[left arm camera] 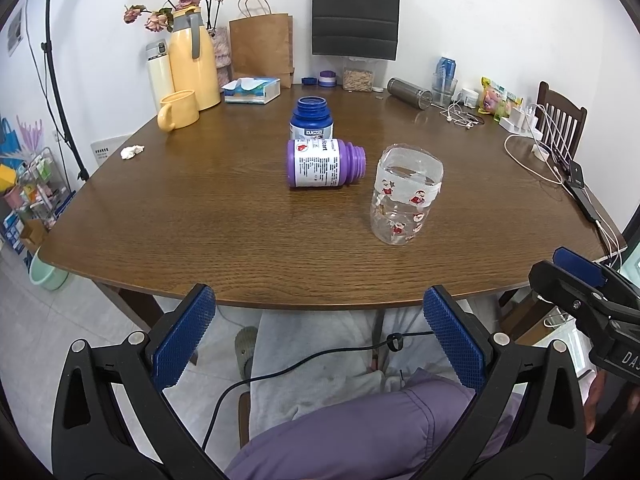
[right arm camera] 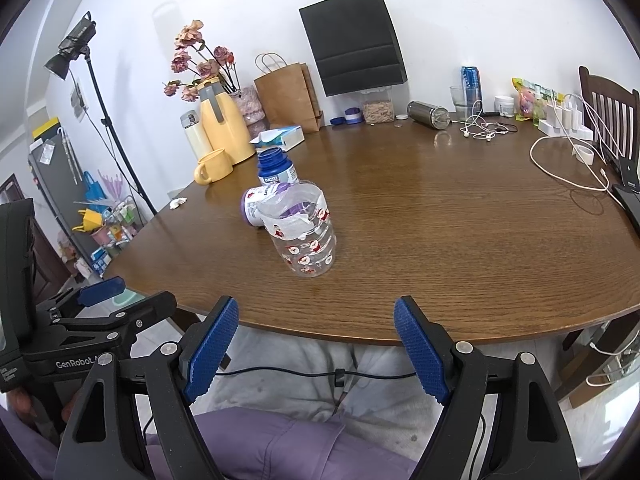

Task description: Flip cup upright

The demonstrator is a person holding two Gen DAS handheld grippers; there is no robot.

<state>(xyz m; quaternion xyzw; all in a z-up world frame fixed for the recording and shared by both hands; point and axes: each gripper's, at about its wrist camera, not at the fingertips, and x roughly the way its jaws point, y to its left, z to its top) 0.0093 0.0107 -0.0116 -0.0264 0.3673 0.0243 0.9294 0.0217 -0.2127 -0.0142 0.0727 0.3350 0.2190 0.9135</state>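
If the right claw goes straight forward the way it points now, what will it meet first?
Probably the clear cup: it stands on the table almost centred ahead of the open right claw. The purple bottle lies behind it. Depth is uncertain.

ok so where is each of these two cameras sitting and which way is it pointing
Left wrist view: sits on the left claw, held low before the table edge, facing the clear cup; shows the person's lap and the right claw at right.
Right wrist view: sits on the right claw, just to the other's right, facing the same way; shows the lap and the left claw at left.
Shared: the cup, the lying purple bottle and the blue bottle.
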